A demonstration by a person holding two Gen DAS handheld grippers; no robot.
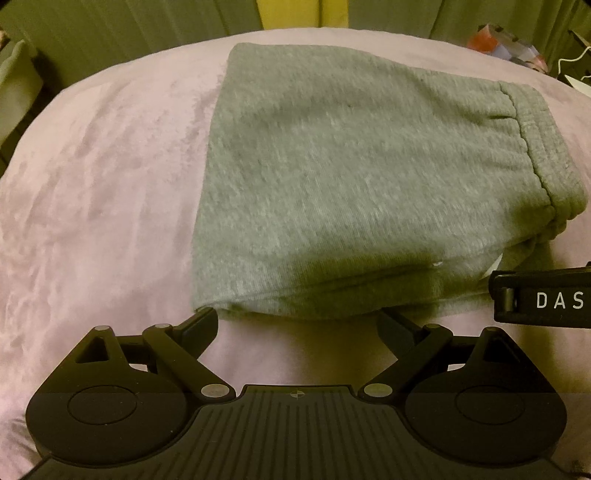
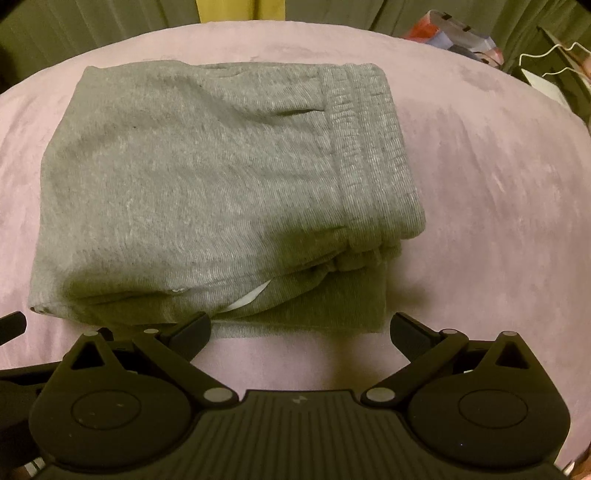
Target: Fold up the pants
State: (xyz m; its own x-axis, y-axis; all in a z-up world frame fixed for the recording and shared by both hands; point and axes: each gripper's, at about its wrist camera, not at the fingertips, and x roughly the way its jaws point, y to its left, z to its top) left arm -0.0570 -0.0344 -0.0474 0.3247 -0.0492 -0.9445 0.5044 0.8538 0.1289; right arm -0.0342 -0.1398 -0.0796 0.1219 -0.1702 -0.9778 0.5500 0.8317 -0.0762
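Note:
Grey sweatpants (image 1: 351, 177) lie folded into a thick rectangle on a pink blanket (image 1: 92, 184), with the ribbed waistband at the right side. A white drawstring shows between the layers at the near edge. My left gripper (image 1: 301, 325) is open, its fingers spread just short of the near edge, holding nothing. In the right wrist view the same pants (image 2: 207, 192) fill the middle, waistband (image 2: 369, 147) at the right. My right gripper (image 2: 301, 328) is open too, fingers wide and just before the near edge, nothing between them. The right gripper's body (image 1: 543, 299) shows at the left view's right edge.
The pink blanket (image 2: 480, 221) covers a bed, with bare stretches left and right of the pants. Green curtains (image 1: 110, 26) hang behind. Colourful boxes (image 2: 454, 37) and a white cable (image 2: 554, 59) sit past the far right edge.

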